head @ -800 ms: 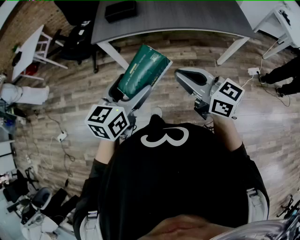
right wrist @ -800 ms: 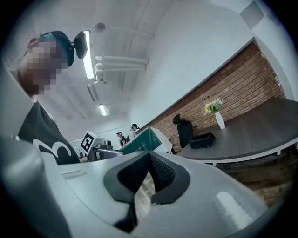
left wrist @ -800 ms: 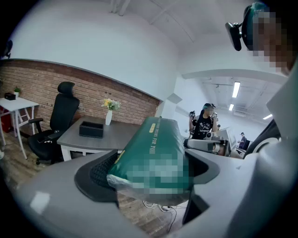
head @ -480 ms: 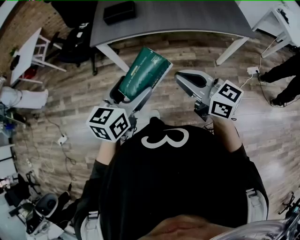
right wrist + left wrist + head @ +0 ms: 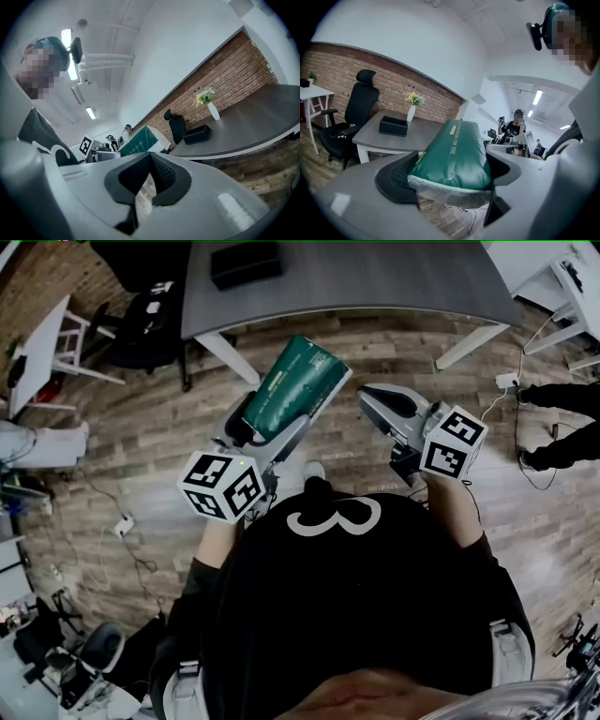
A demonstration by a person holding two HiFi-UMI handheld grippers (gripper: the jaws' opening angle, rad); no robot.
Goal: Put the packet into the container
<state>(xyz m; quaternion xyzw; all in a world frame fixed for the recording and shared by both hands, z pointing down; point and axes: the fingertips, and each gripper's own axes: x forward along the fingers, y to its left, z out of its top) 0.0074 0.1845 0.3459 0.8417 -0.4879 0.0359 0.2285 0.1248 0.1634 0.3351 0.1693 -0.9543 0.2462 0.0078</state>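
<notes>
The left claw (image 5: 267,425) holds the green packet (image 5: 292,385), jaws wide around it, over the floor and short of the worktop (image 5: 394,277). The right claw (image 5: 375,399) is closed on nothing. This looks like the carrying step. Next, reach forward to the black container (image 5: 242,261) and release above it.

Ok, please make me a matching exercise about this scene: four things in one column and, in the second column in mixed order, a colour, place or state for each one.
Column one
1. packet
2. container
3. vase
4. right gripper

Column two
A. white, with yellow flowers in it
B. fingers together, nothing between them
C. green, gripped by the left gripper
D. black, on the grey table

Pairs: 1-C, 2-D, 3-A, 4-B
</notes>
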